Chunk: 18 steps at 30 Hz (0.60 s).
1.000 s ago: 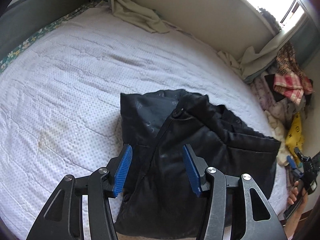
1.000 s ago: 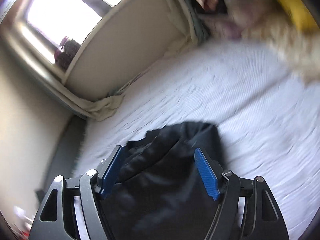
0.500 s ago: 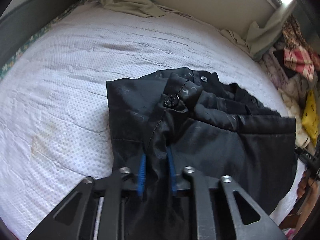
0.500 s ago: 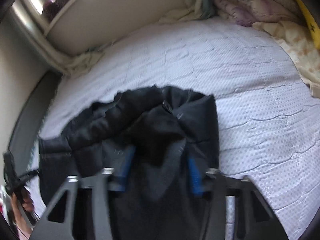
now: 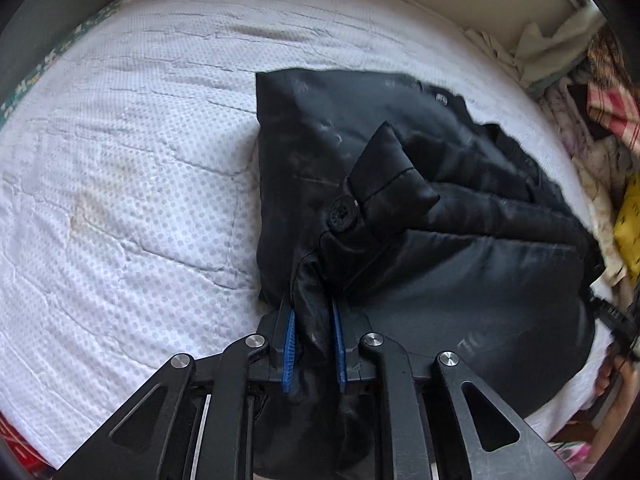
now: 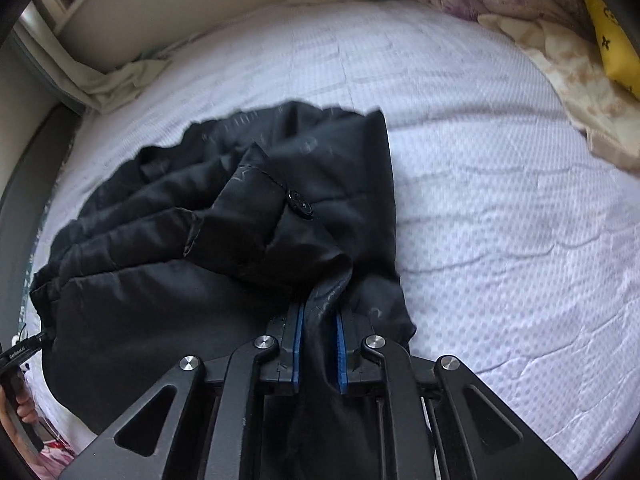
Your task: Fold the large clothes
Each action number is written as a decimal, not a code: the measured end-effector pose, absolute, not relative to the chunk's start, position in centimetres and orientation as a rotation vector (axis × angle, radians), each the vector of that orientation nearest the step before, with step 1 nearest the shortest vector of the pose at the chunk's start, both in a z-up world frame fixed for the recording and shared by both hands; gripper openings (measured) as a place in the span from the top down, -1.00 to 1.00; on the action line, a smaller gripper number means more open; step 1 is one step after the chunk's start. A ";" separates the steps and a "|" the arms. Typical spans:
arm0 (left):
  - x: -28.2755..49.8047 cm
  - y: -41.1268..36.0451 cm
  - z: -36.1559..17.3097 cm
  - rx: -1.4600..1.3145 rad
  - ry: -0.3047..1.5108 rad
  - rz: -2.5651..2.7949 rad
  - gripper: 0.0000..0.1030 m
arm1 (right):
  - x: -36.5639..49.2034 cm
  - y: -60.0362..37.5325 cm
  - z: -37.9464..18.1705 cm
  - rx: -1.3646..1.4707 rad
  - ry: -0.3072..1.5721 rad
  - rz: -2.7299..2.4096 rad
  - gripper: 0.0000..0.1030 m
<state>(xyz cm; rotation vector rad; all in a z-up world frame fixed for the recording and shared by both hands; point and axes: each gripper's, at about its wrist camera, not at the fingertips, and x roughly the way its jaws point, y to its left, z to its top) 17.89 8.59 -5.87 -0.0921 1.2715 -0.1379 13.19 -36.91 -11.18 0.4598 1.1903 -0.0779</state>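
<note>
A second ago both my grippers gaped wide; now my left gripper and right gripper each pinch a bunched edge of the black padded jacket, which lies on the white mattress toward three o'clock in my left view. I judge the grasps set, ready to lift and fold.

bedroom | white quilted mattress | heaped clothes

Jacket on mattress (clothes pile beyond)

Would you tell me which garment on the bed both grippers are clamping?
The black jacket, spread mid-mattress; left gripper and right gripper pinch it. The yellow cloth and plaid cloth lie untouched aside.
</note>
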 end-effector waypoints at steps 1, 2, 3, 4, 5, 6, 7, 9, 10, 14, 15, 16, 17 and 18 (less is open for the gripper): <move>17.8 8.3 -6.2 -0.065 1.269 -0.134 0.58 | 13.1 -37.0 -11.7 0.466 1.196 -0.078 0.85; 17.6 7.9 -6.6 -0.037 1.267 -0.128 0.55 | 13.1 -37.0 -12.1 0.473 1.199 -0.077 0.85; 17.6 7.7 -6.8 -0.023 1.266 -0.123 0.49 | 13.1 -37.0 -12.5 0.478 1.200 -0.075 0.85; 17.6 7.6 -7.0 -0.012 1.265 -0.118 0.46 | 13.0 -37.0 -12.8 0.481 1.199 -0.075 0.85; 17.6 7.6 -7.0 -0.007 1.262 -0.111 0.35 | 13.0 -36.9 -13.1 0.482 1.195 -0.076 0.83; 17.8 7.7 -6.9 0.000 1.256 -0.094 0.16 | 13.0 -36.9 -13.2 0.483 1.184 -0.077 0.82; 17.8 7.9 -6.6 0.011 1.246 -0.073 0.04 | 12.9 -37.0 -13.1 0.487 1.167 -0.075 0.77; 17.7 8.2 -5.4 0.006 1.221 -0.064 0.03 | 12.7 -37.2 -12.5 0.514 1.150 -0.067 0.66; 17.5 8.2 -4.6 0.006 1.202 -0.061 0.03 | 12.5 -37.3 -12.0 0.528 1.144 -0.058 0.51; 16.0 7.3 -0.3 0.108 1.030 0.020 -0.10 | 11.3 -38.2 -8.6 0.538 1.077 -0.087 -0.25; 15.5 6.9 0.6 0.138 0.979 0.039 -0.19 | 10.8 -38.2 -7.3 0.500 1.043 -0.122 -0.25; 15.0 6.3 1.5 0.154 0.927 0.030 -0.22 | 10.5 -38.1 -6.1 0.459 1.005 -0.150 -0.25; 14.7 5.8 1.9 0.152 0.898 0.000 -0.23 | 10.1 -37.8 -4.6 0.395 0.946 -0.195 -0.25; 14.4 4.8 2.4 0.142 0.873 -0.050 -0.25 | 9.9 -37.4 -3.6 0.347 0.902 -0.221 -0.25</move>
